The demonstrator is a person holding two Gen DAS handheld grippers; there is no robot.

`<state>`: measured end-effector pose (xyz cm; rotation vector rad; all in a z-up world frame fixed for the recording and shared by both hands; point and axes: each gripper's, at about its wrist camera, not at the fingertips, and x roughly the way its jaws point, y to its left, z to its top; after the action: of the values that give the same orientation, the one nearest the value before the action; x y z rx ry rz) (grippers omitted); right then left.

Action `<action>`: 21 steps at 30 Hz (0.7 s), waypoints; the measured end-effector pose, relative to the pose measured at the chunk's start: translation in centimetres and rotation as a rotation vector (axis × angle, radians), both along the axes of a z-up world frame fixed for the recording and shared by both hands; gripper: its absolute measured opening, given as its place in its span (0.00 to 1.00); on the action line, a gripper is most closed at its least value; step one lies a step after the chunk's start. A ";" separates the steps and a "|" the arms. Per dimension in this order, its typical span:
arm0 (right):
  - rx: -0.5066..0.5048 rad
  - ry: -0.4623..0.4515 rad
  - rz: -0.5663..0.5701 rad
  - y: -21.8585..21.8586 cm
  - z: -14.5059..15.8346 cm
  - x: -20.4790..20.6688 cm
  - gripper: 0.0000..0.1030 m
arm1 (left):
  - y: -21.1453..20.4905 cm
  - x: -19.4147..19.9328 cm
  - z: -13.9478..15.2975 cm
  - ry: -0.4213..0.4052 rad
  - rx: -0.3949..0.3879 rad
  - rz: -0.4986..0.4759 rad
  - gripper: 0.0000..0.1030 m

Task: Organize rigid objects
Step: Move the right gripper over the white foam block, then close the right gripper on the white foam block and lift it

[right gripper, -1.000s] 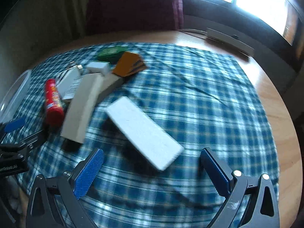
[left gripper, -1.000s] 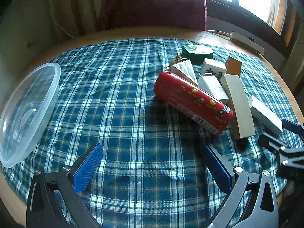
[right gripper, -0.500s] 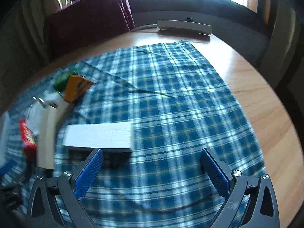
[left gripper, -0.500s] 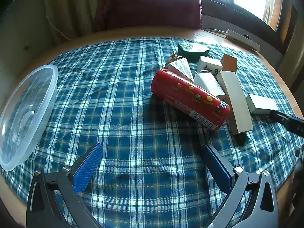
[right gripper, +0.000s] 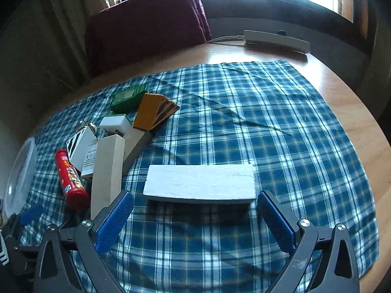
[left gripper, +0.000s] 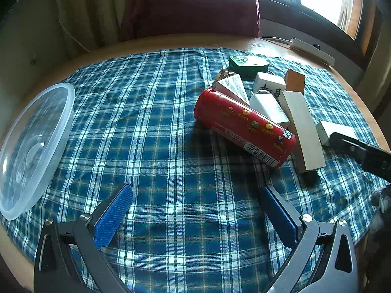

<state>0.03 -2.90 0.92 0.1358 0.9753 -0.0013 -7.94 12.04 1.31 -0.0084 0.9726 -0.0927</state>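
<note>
While the right gripper (right gripper: 194, 216) hovers with jaws spread and empty, the white block (right gripper: 200, 182) lies at twelve o'clock between them; stiff, probably light, best pinched across its ends.

Two low wrist views, both over the red can (left gripper: 244, 128) (right gripper: 70, 177).
</note>
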 end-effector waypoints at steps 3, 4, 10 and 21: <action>-0.050 0.000 0.002 0.9 -0.6 0.9 1.00 | 0.0 0.0 0.0 -0.004 0.000 0.000 1.00; -0.057 0.000 0.000 1.4 -0.7 1.2 1.00 | 0.0 0.0 0.0 -0.001 -0.001 -0.001 1.00; -0.074 -0.001 -0.006 3.1 -1.7 2.8 1.00 | 0.0 0.0 0.0 -0.003 0.001 -0.001 1.00; -0.057 -0.033 -0.003 0.5 -1.1 -0.1 0.91 | 0.0 0.0 -0.1 -0.001 -0.002 -0.014 1.00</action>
<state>-0.06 -2.40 -0.15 0.0846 0.9416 -0.0292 -7.94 12.05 1.23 -0.0033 0.9712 -0.1071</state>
